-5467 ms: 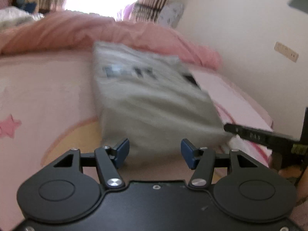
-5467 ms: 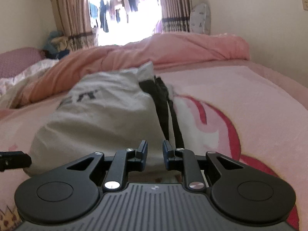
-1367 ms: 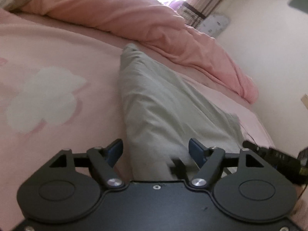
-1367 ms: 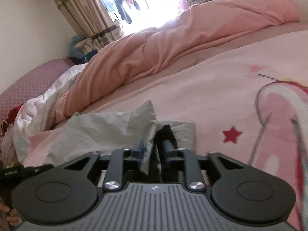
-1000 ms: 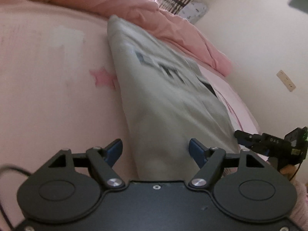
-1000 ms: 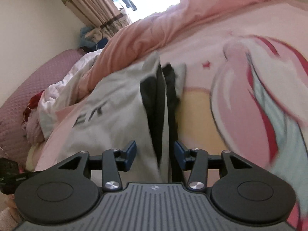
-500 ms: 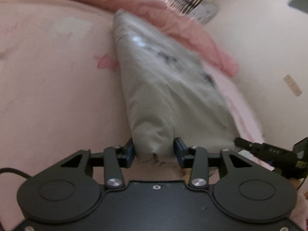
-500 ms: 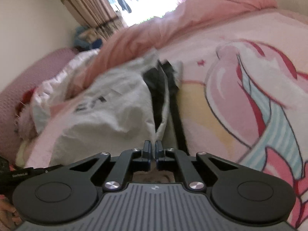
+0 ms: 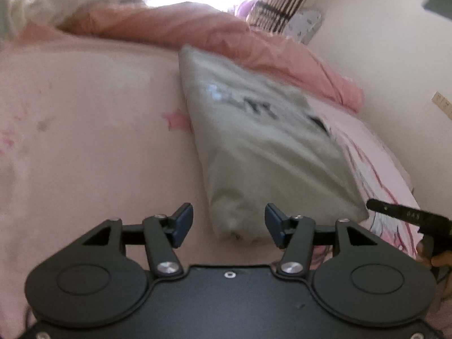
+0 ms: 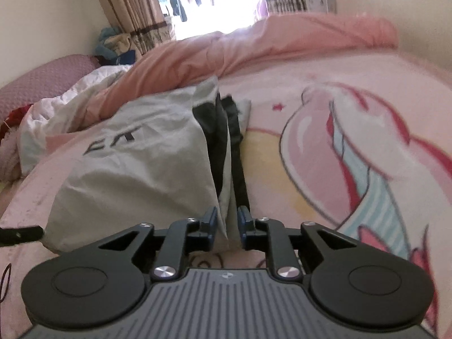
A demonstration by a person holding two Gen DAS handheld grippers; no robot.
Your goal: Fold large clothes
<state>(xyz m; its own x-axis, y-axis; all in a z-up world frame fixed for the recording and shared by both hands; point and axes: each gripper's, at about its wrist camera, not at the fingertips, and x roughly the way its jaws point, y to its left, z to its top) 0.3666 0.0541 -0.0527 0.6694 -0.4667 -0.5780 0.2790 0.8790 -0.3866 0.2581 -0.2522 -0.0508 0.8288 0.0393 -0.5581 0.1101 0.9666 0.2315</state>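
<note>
- Grey garment (image 9: 262, 147): folded into a compact, roughly rectangular bundle, lying on the pink printed bedsheet (image 9: 84, 141); dark lettering on the upper face, blurred in the left wrist view, partly legible in the right wrist view (image 10: 132, 175).
- Black lining or inner layers exposed along the bundle's right edge in the right wrist view, running toward the camera.
- Far end of the bundle close to the rumpled pink duvet (image 10: 254, 45); contact not determinable.
- Left gripper (image 9: 228, 221): jaws apart and just opened further; near corner of the bundle sits between the blue pads (image 9: 182, 223) with clear gaps on both sides, not touched.
- Right gripper (image 10: 227, 224): jaws narrowly apart and just opened a little; thin near edge of the garment hangs between the pads, close to the left one with a gap at the right one, not clamped.
- Tip of the right gripper also visible at the right edge of the left wrist view, beside the bundle's other near corner.
- White bedding (image 10: 70, 107) heaped left of the garment in the right wrist view.
- Striped curtains (image 10: 132, 11) flanking a bright window behind the bed.
</note>
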